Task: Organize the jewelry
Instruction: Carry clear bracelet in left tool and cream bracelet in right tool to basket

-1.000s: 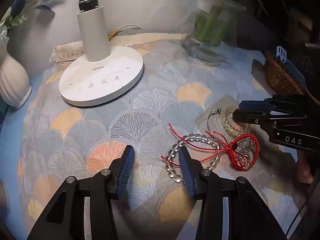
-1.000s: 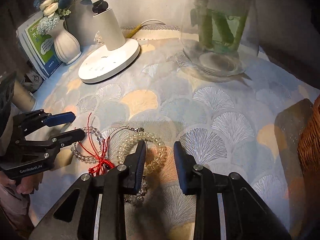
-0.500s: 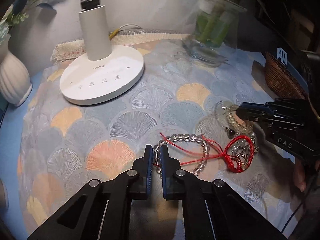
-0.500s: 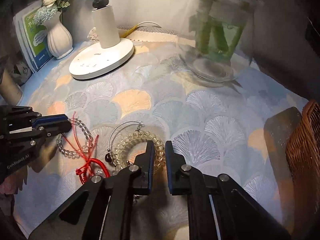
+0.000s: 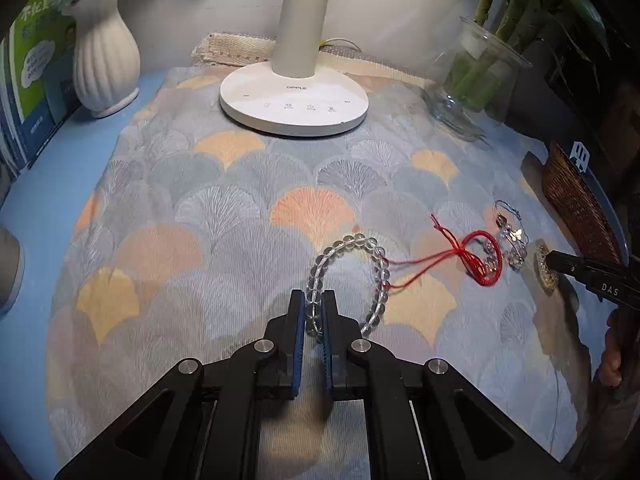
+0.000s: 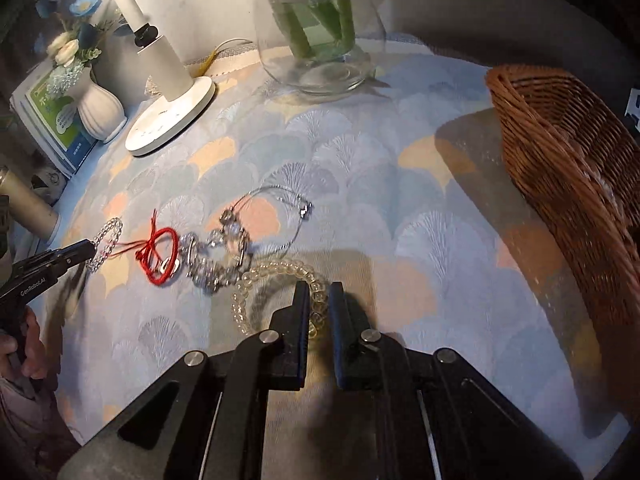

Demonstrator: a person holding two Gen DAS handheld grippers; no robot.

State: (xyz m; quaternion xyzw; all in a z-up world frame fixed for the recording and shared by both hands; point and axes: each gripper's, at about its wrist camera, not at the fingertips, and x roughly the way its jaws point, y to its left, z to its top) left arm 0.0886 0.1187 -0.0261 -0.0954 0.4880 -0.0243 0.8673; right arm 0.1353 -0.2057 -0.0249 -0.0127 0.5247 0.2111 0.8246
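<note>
While the left gripper [image 5: 312,306] pinched the near arc of a clear bead bracelet [image 5: 347,276] between its blue-padded fingers [image 5: 297,320], the rest of that loop lay flat on the fan-patterned cloth [image 5: 224,216] in the left wrist view. Red threads ran from the bracelet's right side to a red cord bracelet [image 5: 482,258] resting to the right, with a silver charm chain [image 5: 508,232] just beyond it. At the far right the right gripper [image 5: 560,260] reached in with its tips pressed on a pale yellowish bead bracelet [image 5: 545,266], seen edge-on. A white desk lamp [image 5: 294,104] stood at the back, a ribbed white vase [image 5: 106,66] to its left, a glass vase with green stalks [image 5: 468,80] to its right, and a wicker basket [image 5: 576,204] at the cloth's right edge. In the right wrist view, the right gripper [image 6: 319,300] was drawn nearly together, clamping the right side of the pale yellowish bead bracelet [image 6: 276,276], whose loop lay on the cloth [image 6: 360,160]. Just beyond it sat the tangled silver charm chain [image 6: 224,252] with a thin wire hoop [image 6: 286,200], then the red cord bracelet [image 6: 160,256], touching it. At the left edge the left gripper [image 6: 86,254] held the clear bead bracelet [image 6: 106,240]. The wicker basket [image 6: 560,152] stood well apart on the right, blurred in part; the lamp [image 6: 168,116] and glass vase [image 6: 316,28] stood behind.
</note>
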